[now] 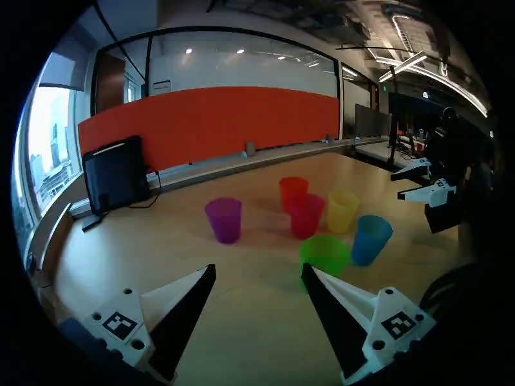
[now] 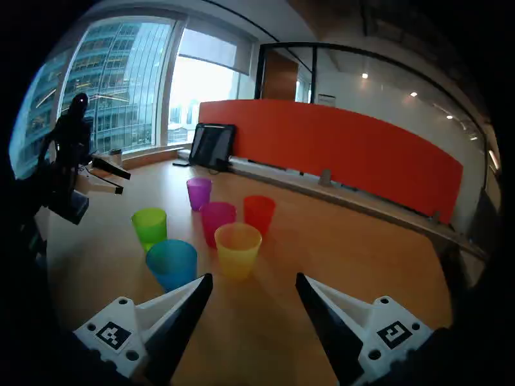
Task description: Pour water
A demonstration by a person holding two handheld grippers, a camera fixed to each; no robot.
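Six plastic cups stand close together on a wooden table [image 1: 212, 309]. In the left gripper view, purple [image 1: 223, 220] stands apart on the left, with red [image 1: 293, 192], magenta [image 1: 306, 215], yellow [image 1: 342, 210], blue [image 1: 371, 239] and green [image 1: 325, 254] clustered together. My left gripper [image 1: 257, 278] is open and empty, its right finger just short of the green cup. The right gripper view has yellow [image 2: 237, 249] and blue [image 2: 172, 264] nearest, then green [image 2: 149, 227], magenta [image 2: 217, 222], red [image 2: 259, 214] and purple [image 2: 199, 193]. My right gripper [image 2: 254, 283] is open and empty, short of the yellow cup.
A black screen-like object [image 1: 116, 174] leans at the table's far edge, below an orange partition [image 1: 212, 122]. Large windows [image 2: 122, 83] run along one side. Each gripper also appears in the other's view, held above the table at the edge: right [image 1: 421, 183], left [image 2: 106, 174].
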